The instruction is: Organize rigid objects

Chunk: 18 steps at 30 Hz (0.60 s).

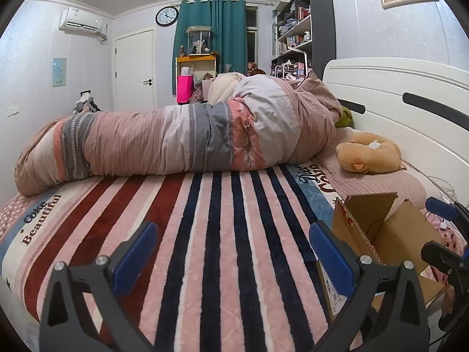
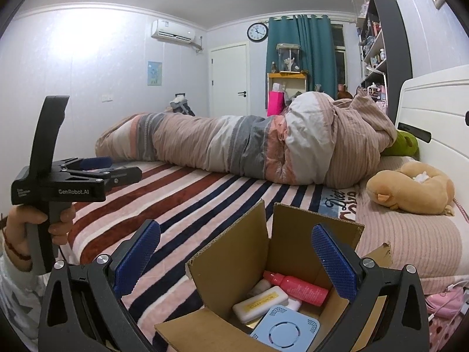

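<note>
An open cardboard box (image 2: 296, 234) stands on the striped blanket (image 2: 205, 202). It holds a pink-red bottle (image 2: 296, 287), a cream tube (image 2: 261, 303) and a light blue square device (image 2: 285, 330). My right gripper (image 2: 234, 261) is open and empty, just above the box opening. My left gripper (image 1: 233, 252) is open and empty over the bare blanket (image 1: 205, 220), left of the box (image 1: 390, 234). It also shows in the right wrist view (image 2: 96, 167), held in a hand at the left. The right gripper's blue tip (image 1: 439, 205) shows at the left view's right edge.
A rolled pink-and-grey duvet (image 1: 181, 135) lies across the bed behind. A tan plush toy (image 2: 410, 187) rests on a pink pillow (image 2: 410, 243) by the white headboard (image 1: 395, 94). A green plush (image 2: 404, 143) peeks out beside the duvet. Cables (image 2: 448, 302) lie at the right.
</note>
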Each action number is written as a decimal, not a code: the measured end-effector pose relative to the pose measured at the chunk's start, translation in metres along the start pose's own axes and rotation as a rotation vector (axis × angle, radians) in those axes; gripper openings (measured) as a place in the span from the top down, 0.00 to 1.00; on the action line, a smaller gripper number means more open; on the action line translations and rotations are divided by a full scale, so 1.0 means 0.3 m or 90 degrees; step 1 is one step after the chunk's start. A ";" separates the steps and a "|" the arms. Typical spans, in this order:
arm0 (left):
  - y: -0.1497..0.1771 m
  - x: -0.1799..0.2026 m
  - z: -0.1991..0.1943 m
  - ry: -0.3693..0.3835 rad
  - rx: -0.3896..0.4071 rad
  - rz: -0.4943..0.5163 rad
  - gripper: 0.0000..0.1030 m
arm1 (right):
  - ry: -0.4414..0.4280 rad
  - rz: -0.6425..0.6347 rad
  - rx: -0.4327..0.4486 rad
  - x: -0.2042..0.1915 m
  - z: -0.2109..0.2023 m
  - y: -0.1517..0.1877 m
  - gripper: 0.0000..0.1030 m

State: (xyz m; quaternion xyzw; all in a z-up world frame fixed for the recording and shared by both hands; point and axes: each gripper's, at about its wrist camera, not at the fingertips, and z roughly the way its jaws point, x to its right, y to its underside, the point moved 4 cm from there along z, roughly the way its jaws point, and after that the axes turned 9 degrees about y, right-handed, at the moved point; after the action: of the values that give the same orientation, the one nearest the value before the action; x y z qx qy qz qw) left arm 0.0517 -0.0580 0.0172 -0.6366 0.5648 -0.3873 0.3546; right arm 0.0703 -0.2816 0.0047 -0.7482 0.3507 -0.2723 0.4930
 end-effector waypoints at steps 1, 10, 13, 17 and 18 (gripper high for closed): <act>-0.001 0.000 0.001 0.001 0.001 -0.001 0.01 | 0.001 0.000 0.000 -0.001 0.000 0.000 0.00; 0.001 0.004 -0.002 0.002 -0.001 -0.006 0.01 | -0.008 0.014 -0.006 -0.004 0.005 0.002 0.00; 0.002 0.010 -0.002 0.001 -0.001 -0.004 0.01 | -0.004 0.023 -0.010 -0.011 0.011 0.007 0.00; 0.002 0.011 -0.002 0.002 0.000 -0.007 0.01 | 0.001 0.029 -0.011 -0.017 0.014 0.007 0.00; 0.003 0.010 -0.002 0.002 0.000 -0.007 0.01 | 0.001 0.029 -0.011 -0.015 0.014 0.007 0.00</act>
State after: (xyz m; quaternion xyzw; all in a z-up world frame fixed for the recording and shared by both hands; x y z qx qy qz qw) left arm 0.0509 -0.0612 0.0171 -0.6392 0.5620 -0.3902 0.3512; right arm 0.0703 -0.2764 0.0011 -0.7440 0.3705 -0.2587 0.4922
